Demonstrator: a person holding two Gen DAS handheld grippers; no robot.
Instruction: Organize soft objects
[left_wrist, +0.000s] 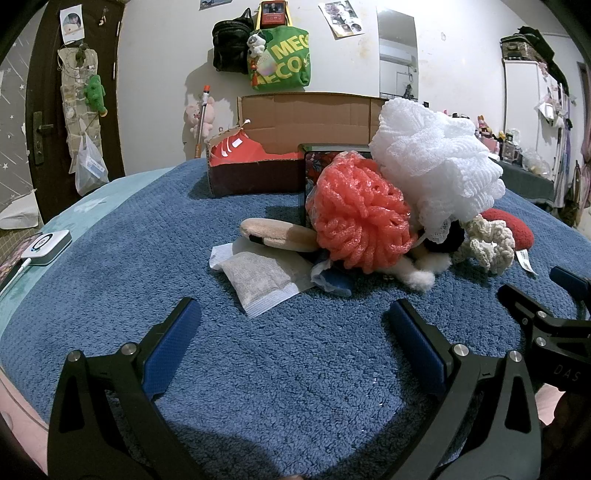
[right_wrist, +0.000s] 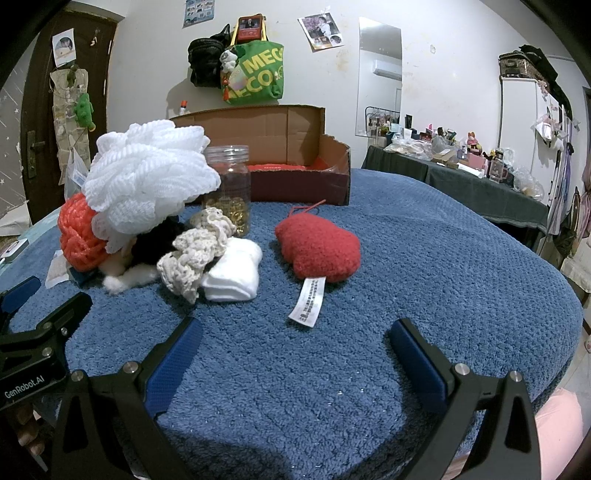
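Note:
A pile of soft things lies on the blue towel (left_wrist: 258, 369): a white mesh puff (left_wrist: 436, 166) (right_wrist: 147, 181), an orange mesh puff (left_wrist: 360, 210) (right_wrist: 79, 236), a cream crochet piece (left_wrist: 487, 240) (right_wrist: 195, 247), a red plush heart (right_wrist: 319, 245) (left_wrist: 515, 230) with a white tag (right_wrist: 308, 301), a white cotton pad (right_wrist: 232, 273), a beige plush (left_wrist: 277, 234) and a sachet (left_wrist: 258, 280). My left gripper (left_wrist: 291, 325) is open and empty, short of the sachet. My right gripper (right_wrist: 295, 343) is open and empty, just short of the tag.
An open cardboard box (left_wrist: 258, 170) (right_wrist: 295, 173) with red contents stands behind the pile. A clear jar (right_wrist: 227, 188) of gold bits stands by the white puff. A white device (left_wrist: 46, 242) lies at the left edge. A cluttered table (right_wrist: 461, 173) stands at the right.

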